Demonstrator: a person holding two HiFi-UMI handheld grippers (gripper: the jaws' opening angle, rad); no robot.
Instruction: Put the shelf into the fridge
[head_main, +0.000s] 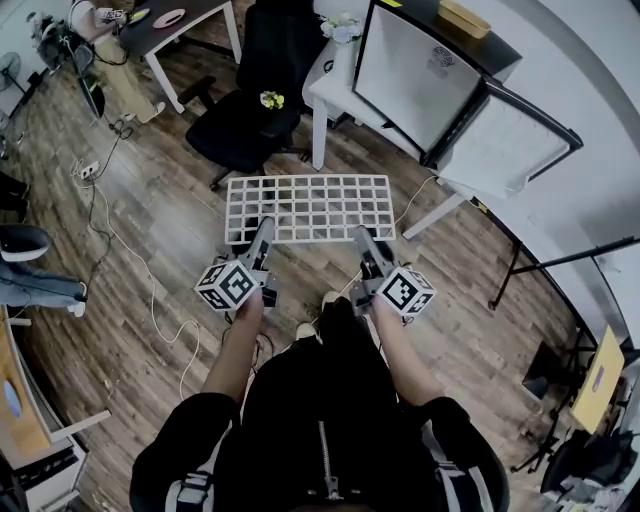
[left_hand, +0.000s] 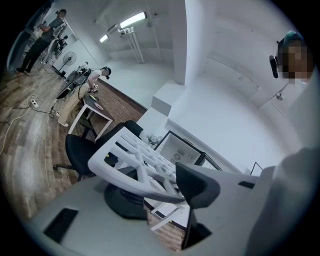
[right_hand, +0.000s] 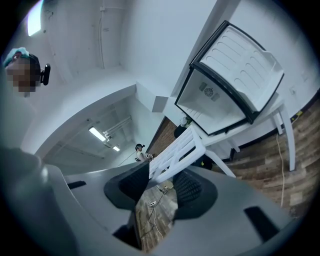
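Observation:
A white grid shelf (head_main: 310, 208) hangs level over the wooden floor, held by its near edge. My left gripper (head_main: 262, 234) is shut on the shelf's near left edge, and my right gripper (head_main: 362, 240) is shut on its near right edge. Ahead stands the small fridge (head_main: 415, 70) on a white table, its door (head_main: 505, 150) swung open to the right. In the left gripper view the shelf (left_hand: 134, 159) runs out from my left gripper (left_hand: 161, 192) toward the fridge (left_hand: 181, 150). In the right gripper view the shelf (right_hand: 181, 149) sticks out of my right gripper (right_hand: 160, 181) below the fridge (right_hand: 220, 107) and its door (right_hand: 250, 65).
A black office chair (head_main: 245, 110) stands just beyond the shelf's left half. The white table (head_main: 335, 85) carries the fridge. Cables and a power strip (head_main: 88, 170) lie on the floor at left. A desk (head_main: 175, 25) is far left, and a black stand (head_main: 560, 262) at right.

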